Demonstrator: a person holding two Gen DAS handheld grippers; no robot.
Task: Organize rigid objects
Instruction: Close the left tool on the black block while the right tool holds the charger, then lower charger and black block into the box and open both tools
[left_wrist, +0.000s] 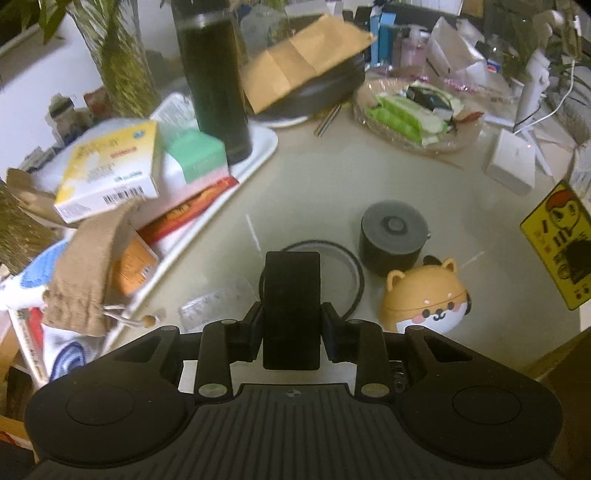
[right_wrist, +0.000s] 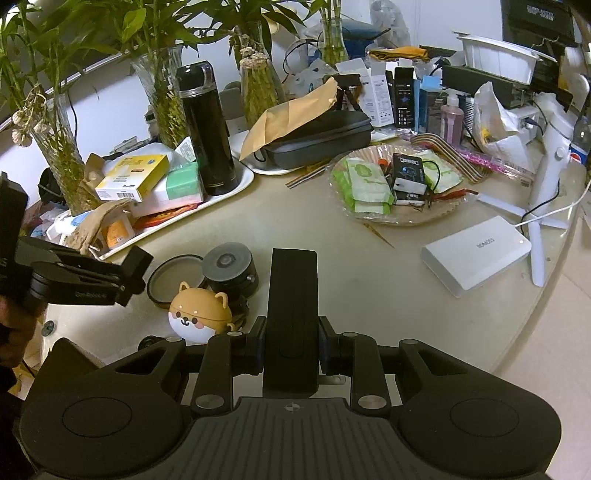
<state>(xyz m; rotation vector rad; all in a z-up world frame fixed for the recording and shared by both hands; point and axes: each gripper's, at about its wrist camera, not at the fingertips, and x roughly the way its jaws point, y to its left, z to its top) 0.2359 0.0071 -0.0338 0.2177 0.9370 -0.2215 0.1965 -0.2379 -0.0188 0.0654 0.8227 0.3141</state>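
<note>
My left gripper hovers over the beige table with its fingers pressed together and nothing visible between them. Its tip covers part of a black ring lid. A black cylinder speaker stands just right of the ring, and a shiba-dog case lies in front of the speaker. A crumpled clear plastic piece lies left of the fingers. My right gripper is shut and empty over bare table, right of the speaker, dog case and ring lid. The left gripper shows at that view's left edge.
A white tray at the left holds a black flask, boxes and a cloth pouch. Behind it stand glass vases with plants. A glass plate of packets, a white power bank and a white tripod stand lie to the right. A yellow card leans at the right.
</note>
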